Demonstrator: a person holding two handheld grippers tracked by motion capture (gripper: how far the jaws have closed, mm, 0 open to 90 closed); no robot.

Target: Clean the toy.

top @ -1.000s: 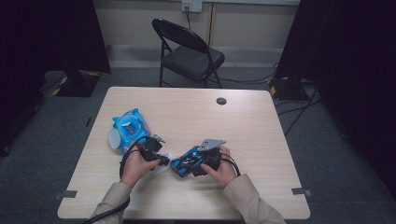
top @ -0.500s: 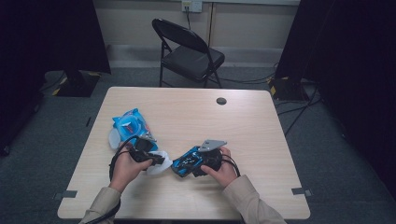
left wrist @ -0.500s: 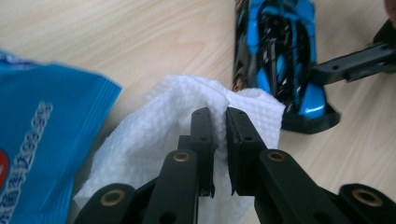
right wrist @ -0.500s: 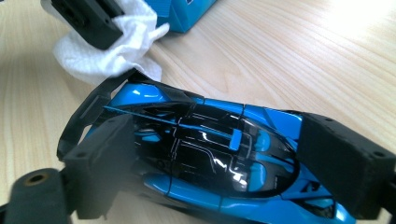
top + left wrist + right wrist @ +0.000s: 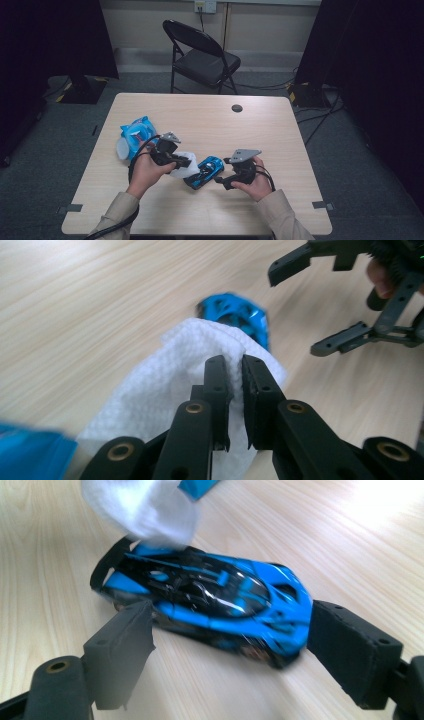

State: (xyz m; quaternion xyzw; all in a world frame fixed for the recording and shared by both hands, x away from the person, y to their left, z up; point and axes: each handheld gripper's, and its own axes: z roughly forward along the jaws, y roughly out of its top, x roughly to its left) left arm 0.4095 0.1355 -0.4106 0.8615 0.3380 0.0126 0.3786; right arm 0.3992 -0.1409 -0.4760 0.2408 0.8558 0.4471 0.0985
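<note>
While the left gripper keeps its jaws clamped on a white wipe, the cloth hangs from the jaw tips over one end of a blue toy car. This car rests on the wooden table, near the person's edge and between the two hands. At its other end stands the right gripper, whose jaws have just been closing. One pad lies at the car's side and the other at its end, the car between them; whether they press on it cannot be told. A blue wipe packet lies on the table to the left, just beyond the left hand. A folding chair stands behind the table.
</note>
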